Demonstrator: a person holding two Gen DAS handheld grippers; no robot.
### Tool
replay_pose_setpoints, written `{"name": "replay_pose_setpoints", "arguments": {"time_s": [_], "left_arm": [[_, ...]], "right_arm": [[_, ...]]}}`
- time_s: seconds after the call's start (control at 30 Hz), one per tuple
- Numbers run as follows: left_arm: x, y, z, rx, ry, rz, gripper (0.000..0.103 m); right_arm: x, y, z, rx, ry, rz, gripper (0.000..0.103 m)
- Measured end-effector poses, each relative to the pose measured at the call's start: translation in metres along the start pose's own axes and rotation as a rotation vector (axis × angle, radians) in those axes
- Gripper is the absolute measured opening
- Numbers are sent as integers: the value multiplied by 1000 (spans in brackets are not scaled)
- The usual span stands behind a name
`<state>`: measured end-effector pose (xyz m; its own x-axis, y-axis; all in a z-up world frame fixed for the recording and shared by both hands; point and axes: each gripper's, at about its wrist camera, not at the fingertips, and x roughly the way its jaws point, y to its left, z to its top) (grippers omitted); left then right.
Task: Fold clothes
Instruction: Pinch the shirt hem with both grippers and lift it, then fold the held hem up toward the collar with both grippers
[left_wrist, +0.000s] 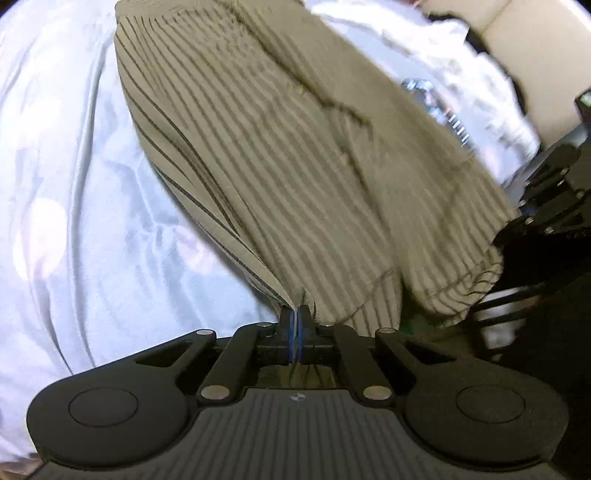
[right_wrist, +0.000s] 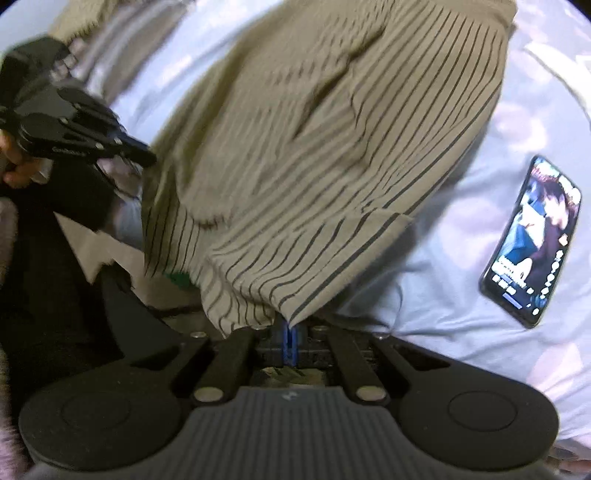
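A beige garment with thin dark stripes (left_wrist: 280, 155) hangs lifted above the pale bedsheet (left_wrist: 74, 184), stretched between both grippers. In the left wrist view my left gripper (left_wrist: 295, 314) is shut on a bunched edge of it, the blue pads pressed together on the cloth. In the right wrist view my right gripper (right_wrist: 290, 326) is shut on a hem corner of the same striped garment (right_wrist: 332, 147). The black frame of the right gripper (left_wrist: 550, 199) shows at the right edge, and the left gripper's frame (right_wrist: 74, 125), held by a hand, shows at the left. Both views are blurred.
A phone (right_wrist: 532, 240) with its screen lit lies on the bedsheet (right_wrist: 461, 314) to the right of the garment. A white printed T-shirt (left_wrist: 461, 96) lies behind the striped garment. A beige panel (left_wrist: 535, 44) stands at the far right.
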<state>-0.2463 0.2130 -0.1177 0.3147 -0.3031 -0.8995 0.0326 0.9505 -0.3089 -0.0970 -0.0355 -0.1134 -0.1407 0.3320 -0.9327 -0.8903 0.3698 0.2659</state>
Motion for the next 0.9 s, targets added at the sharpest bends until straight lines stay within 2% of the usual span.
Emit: {"name": "replay_pose_setpoints", "arguments": {"time_s": [0.2, 0.37, 0.47, 0.53, 0.7, 0.77, 0.83, 0.9], "left_arm": [[-46, 22, 18, -65, -107, -105, 0], [-88, 44, 34, -138, -250, -143, 0], [-109, 59, 46, -178, -324, -144, 0], [-116, 67, 57, -194, -349, -133, 0], [-90, 70, 57, -216, -261, -131, 0], [-74, 70, 48, -239, -216, -128, 6], [-57, 70, 37, -268, -173, -125, 26], [-38, 67, 27, -301, -132, -117, 35]], "right_arm": [[-69, -15, 6, 39, -172, 31, 3], [-117, -39, 22, 85, -328, 28, 3], [-126, -51, 41, 121, -400, 30, 3], [-119, -55, 53, 124, -396, 20, 3], [-93, -60, 71, 131, -378, 13, 3], [-84, -64, 74, 143, -376, 26, 3], [-76, -64, 77, 141, -373, 38, 3], [-68, -64, 79, 138, -370, 50, 3]]}}
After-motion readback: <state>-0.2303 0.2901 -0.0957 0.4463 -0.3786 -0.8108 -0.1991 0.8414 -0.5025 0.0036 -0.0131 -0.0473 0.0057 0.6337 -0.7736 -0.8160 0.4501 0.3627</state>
